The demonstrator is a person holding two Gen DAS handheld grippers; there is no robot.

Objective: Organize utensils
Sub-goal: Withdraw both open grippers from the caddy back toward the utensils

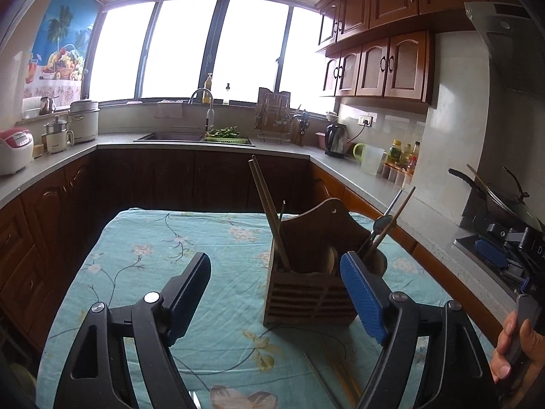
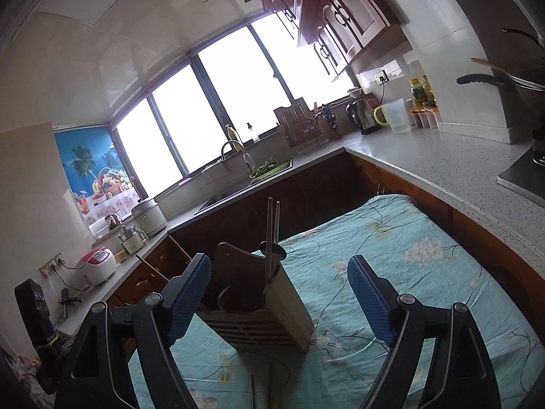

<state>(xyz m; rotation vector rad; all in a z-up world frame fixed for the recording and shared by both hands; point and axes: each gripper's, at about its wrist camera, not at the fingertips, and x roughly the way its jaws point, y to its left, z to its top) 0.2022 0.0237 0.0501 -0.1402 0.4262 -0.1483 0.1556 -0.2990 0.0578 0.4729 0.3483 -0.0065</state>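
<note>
Table [image 1: 177, 238] under a teal floral cloth, bearing a wooden utensil holder [image 1: 306, 293] with chopsticks [image 1: 269, 211] and spoons standing in it. Left gripper [image 1: 279, 296] spread wide and empty, its right pad just before the holder; right gripper [image 2: 279, 300] likewise wide, empty, beside the holder. No writing is legible.

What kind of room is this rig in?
A home kitchen, by the look of it: a sink under the window, wooden wall cabinets, an electric kettle on the counter. A wooden utensil holder stands on a cloth-covered table.
</note>
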